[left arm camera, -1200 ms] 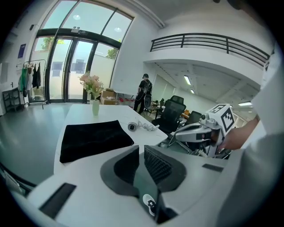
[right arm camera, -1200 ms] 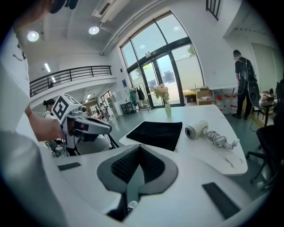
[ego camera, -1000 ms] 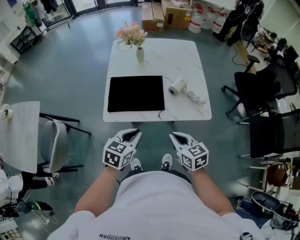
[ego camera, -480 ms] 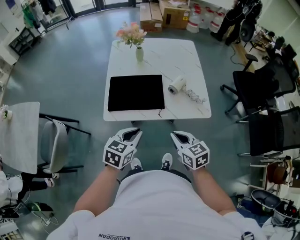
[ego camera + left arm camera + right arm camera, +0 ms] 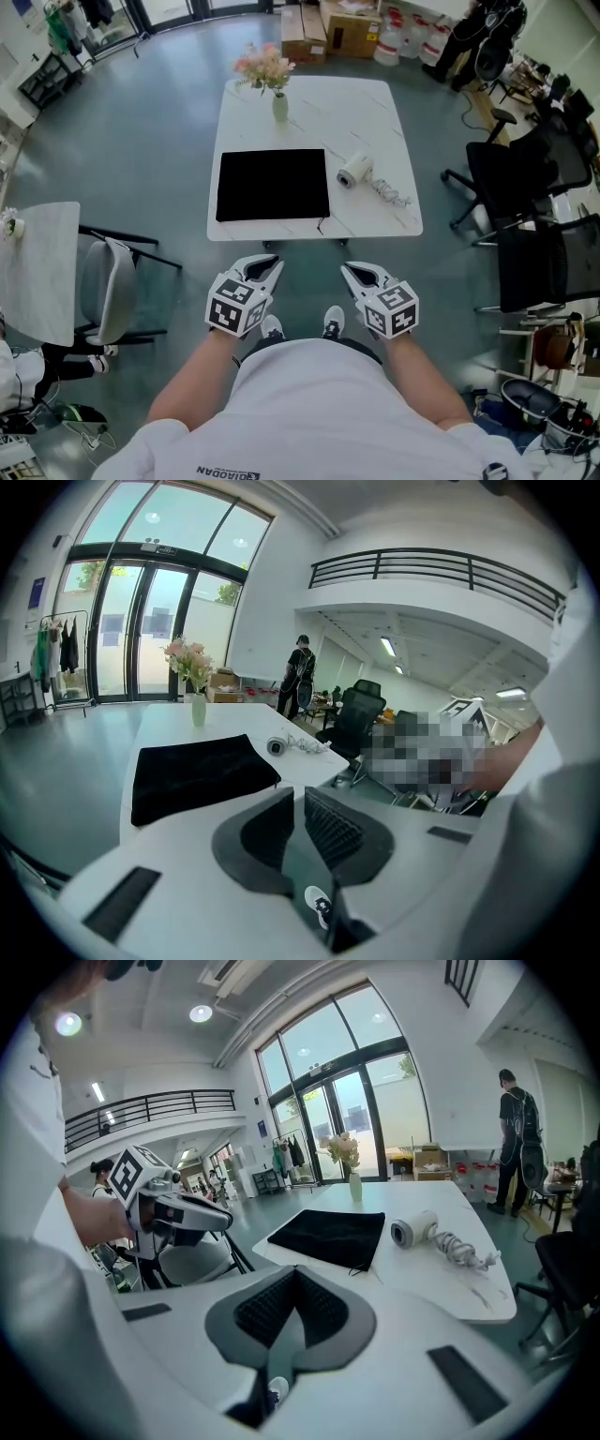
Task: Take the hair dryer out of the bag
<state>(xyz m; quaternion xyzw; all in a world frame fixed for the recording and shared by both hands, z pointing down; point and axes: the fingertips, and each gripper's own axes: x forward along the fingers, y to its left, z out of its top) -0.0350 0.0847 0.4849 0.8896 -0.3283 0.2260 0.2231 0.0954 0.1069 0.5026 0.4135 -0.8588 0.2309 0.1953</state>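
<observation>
nothing has moved; hair dryer (image 5: 355,172) lies beside the bag (image 5: 273,186).

Table (image 5: 314,117), white with faint veining, is standing on grey-green floor (image 5: 141,141) | black bag (image 5: 272,185) is lying flat on its near left part | hair dryer (image 5: 354,172) is lying on its side just right of bag, not touching, cord (image 5: 387,195) trailing toward near right corner | vase (image 5: 280,109) of pink flowers is standing upright near far edge

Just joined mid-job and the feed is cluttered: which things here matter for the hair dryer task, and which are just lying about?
For the job: black bag, hair dryer beside it on the table.
Just lying about: vase of flowers, office chairs, cardboard boxes.
</observation>
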